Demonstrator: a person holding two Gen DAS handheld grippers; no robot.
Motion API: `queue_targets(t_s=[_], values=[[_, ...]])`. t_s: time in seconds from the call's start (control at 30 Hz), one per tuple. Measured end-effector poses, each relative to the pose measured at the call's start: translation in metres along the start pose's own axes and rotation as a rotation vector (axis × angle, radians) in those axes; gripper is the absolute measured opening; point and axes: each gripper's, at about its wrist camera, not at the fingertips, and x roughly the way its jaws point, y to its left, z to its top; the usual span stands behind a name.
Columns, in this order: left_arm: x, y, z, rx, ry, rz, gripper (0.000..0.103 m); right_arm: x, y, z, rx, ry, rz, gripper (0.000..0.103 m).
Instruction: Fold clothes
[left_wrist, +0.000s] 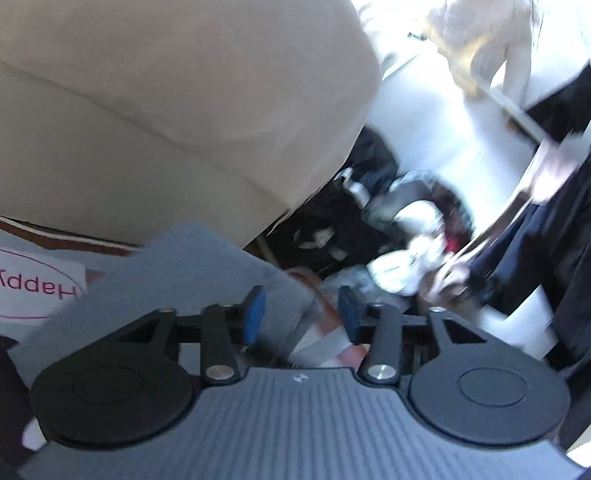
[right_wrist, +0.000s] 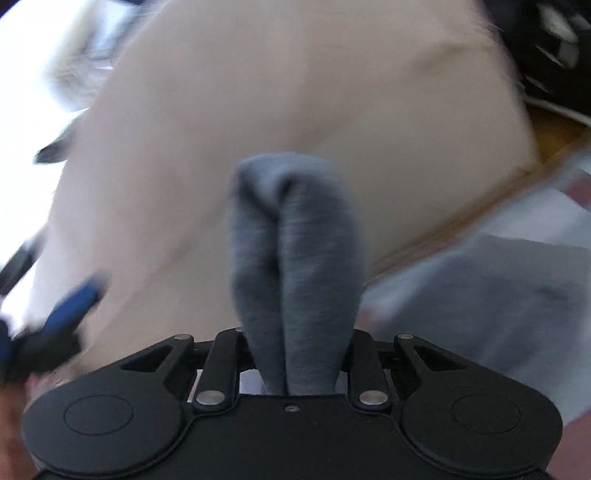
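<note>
left gripper (left_wrist: 301, 314): blue fingers (left_wrist: 255, 312) spread, nothing pinched; grey cloth (left_wrist: 177, 291) lies just left of and behind left finger, edge beside it, contact unclear. beige cushion (left_wrist: 166, 122) beyond fingers, upper left. blurred clutter of dark and white items (left_wrist: 402, 240) ahead right. white sheet with "happy" print (left_wrist: 33, 288) far left.

right gripper (right_wrist: 295, 354): fingers hidden by bunched grey cloth (right_wrist: 295, 240), pinching it; cloth rises in two folds between them. beige cushion (right_wrist: 295, 92) behind, probably sofa.
</note>
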Motion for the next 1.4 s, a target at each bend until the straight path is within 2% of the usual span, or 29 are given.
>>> queue_targets(t_s=[0.1,0.17,0.2,0.27,0.3,0.33,0.4,0.5,0.53,0.6,0.63,0.7,0.77,0.8,0.9,0.93,0.97,1.07,1.13,1.17,1.23,1.33,1.37,1.4], values=[[0.039,0.029,-0.023,-0.004,0.111,0.116,0.044,0.011,-0.049,0.011,0.121,0.041,-0.13,0.025],[0.062,0.058,-0.046,-0.047,0.19,0.174,0.044,0.015,-0.067,0.01,0.196,0.055,-0.104,0.026],[0.072,0.073,-0.058,-0.074,0.227,0.202,0.042,0.017,-0.075,0.009,0.232,0.062,-0.092,0.03],[0.08,0.098,-0.077,-0.149,0.245,0.209,0.04,0.021,-0.078,0.015,0.252,0.066,-0.085,0.041],[0.08,0.108,-0.084,-0.204,0.24,0.194,0.04,0.024,-0.078,0.016,0.25,0.069,-0.107,0.059],[0.076,0.115,-0.086,-0.259,0.23,0.173,0.04,0.024,-0.083,0.019,0.267,0.065,-0.124,0.068],[0.064,0.12,-0.085,-0.284,0.225,0.158,0.04,0.024,-0.095,0.024,0.303,0.056,-0.156,0.067],[0.055,0.106,-0.075,-0.128,0.225,0.241,0.04,0.028,-0.103,0.02,0.329,0.007,-0.145,0.034],[0.053,0.101,-0.073,-0.076,0.221,0.265,0.04,0.026,-0.101,0.024,0.304,-0.006,-0.101,0.032],[0.05,0.093,-0.069,-0.02,0.193,0.257,0.043,0.024,-0.079,0.02,0.208,-0.033,0.009,0.03],[0.053,0.091,-0.068,-0.019,0.188,0.241,0.044,0.023,-0.065,0.015,0.151,-0.046,0.068,0.03],[0.066,0.087,-0.064,-0.031,0.195,0.21,0.045,0.017,-0.055,0.022,0.071,-0.053,0.111,0.03],[0.084,0.086,-0.068,-0.036,0.243,0.218,0.045,0.017,-0.062,0.026,0.061,-0.034,0.038,0.038],[0.093,0.088,-0.071,-0.046,0.273,0.218,0.045,0.019,-0.07,0.028,0.059,-0.032,-0.044,0.048],[0.115,0.094,-0.077,-0.077,0.33,0.214,0.045,0.033,-0.088,0.033,-0.031,0.009,-0.446,0.054],[0.12,0.094,-0.077,-0.082,0.338,0.216,0.045,0.027,-0.096,0.034,-0.01,0.004,-0.469,0.054],[0.124,0.094,-0.077,-0.087,0.346,0.218,0.045,0.022,-0.104,0.035,0.016,-0.002,-0.486,0.054],[0.128,0.088,-0.079,-0.053,0.352,0.246,0.045,-0.003,-0.124,0.034,0.213,-0.044,-0.329,0.054],[0.13,0.083,-0.08,-0.025,0.354,0.267,0.045,-0.014,-0.121,0.031,0.246,-0.04,-0.296,0.054],[0.13,0.08,-0.081,-0.012,0.355,0.277,0.045,-0.016,-0.12,0.026,0.246,-0.034,-0.3,0.054],[0.13,0.076,-0.081,0.014,0.356,0.29,0.045,-0.008,-0.12,0.022,0.248,0.009,-0.323,0.065],[0.128,0.071,-0.082,0.045,0.354,0.304,0.045,-0.001,-0.116,0.01,0.258,0.091,-0.406,0.066],[0.126,0.071,-0.083,0.048,0.351,0.304,0.045,0.002,-0.116,0.008,0.268,0.101,-0.392,0.063],[0.125,0.071,-0.084,0.048,0.348,0.303,0.045,0.006,-0.117,0.006,0.276,0.104,-0.351,0.05]])
